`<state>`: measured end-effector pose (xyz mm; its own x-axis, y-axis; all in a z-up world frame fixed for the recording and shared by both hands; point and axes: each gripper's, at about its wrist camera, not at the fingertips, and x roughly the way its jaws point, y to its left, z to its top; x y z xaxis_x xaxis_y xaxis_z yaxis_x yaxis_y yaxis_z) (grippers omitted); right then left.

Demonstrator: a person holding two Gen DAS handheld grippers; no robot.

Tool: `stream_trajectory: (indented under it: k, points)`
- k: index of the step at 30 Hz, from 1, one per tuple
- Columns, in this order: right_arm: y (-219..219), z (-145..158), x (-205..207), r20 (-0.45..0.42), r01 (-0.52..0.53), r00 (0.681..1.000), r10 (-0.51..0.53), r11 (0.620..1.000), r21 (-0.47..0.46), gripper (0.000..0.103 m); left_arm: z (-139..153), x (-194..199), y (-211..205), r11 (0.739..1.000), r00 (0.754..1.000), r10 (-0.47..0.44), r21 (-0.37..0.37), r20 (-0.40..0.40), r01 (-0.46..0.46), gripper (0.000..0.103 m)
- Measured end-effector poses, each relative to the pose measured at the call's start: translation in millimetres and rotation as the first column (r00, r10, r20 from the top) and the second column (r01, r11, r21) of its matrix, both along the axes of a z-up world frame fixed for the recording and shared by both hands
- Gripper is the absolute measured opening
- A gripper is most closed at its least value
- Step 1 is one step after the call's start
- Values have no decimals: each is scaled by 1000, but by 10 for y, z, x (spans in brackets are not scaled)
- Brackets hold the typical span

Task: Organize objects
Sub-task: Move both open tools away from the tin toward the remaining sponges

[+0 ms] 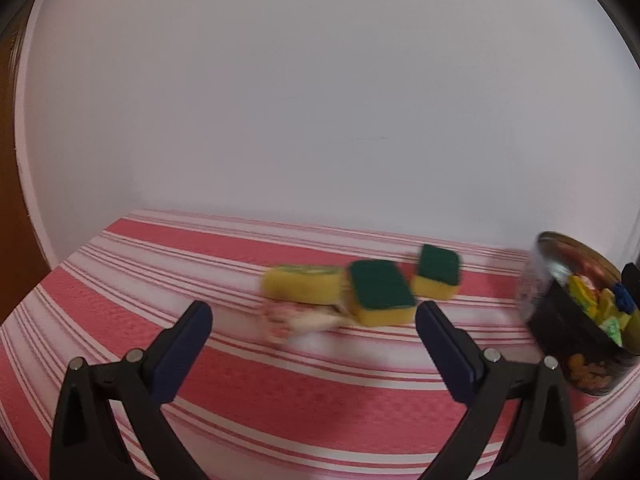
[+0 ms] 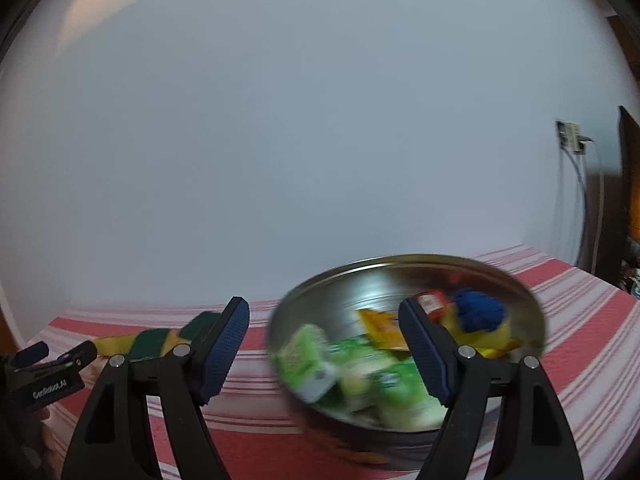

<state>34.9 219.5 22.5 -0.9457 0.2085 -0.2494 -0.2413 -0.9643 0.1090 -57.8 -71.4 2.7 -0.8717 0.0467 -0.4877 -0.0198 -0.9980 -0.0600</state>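
- My left claw [image 1: 313, 314] hangs released above the striped cloth, jaws spread wide with nothing between them; my right claw [image 2: 324, 320] is likewise released and empty, poised at the near rim of the round tin [image 2: 408, 264].
- Just beyond the left claw lie three sponges: one yellow side up [image 1: 302, 284] resting on a crumpled pink-and-white wrapper [image 1: 296, 322], a middle sponge [image 1: 382, 292] green side up and touching it, and a third sponge [image 1: 438, 274] just behind to the right.
- The tin sits near the table's right end, well apart from the sponges; it holds green packets [image 2: 308, 360], an orange sachet [image 2: 380, 328], a small red item [image 2: 432, 302] and a blue bundle [image 2: 480, 312].
- The step, as I judge it: take a sponge with the left claw; best to come down squarely over the middle one, pinch its yellow flanks and lift straight, so its neighbour and the wrapper are not dragged; both views are blurred, so I would steady first.
- The tablecloth [image 1: 280, 392] is pink-red with white stripes; behind it a plain white wall [image 1: 320, 100]; a socket with cables [image 2: 572, 140] at far right.
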Motion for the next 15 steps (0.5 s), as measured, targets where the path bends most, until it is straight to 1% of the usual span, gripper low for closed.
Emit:
stream_trajectory:
  k: [3, 7, 11, 15]
  points:
    - [-182, -33, -101, 21, -42, 999, 42, 999, 9, 79, -22, -84, -206, 999, 999, 31, 10, 20, -31, 103]
    - [-370, -73, -272, 58, -104, 993, 104, 995, -8, 79, -77, -210, -428, 997, 996, 65, 25, 67, -67, 103]
    - [-621, -117, -498, 115, -180, 977, 179, 984, -3, 79, -158, -340, -587, 995, 989, 77, 46, 123, -83, 103]
    - [-842, -174, -737, 180, -251, 952, 249, 968, -12, 79, -211, -457, -625, 996, 982, 78, 39, 172, -86, 103]
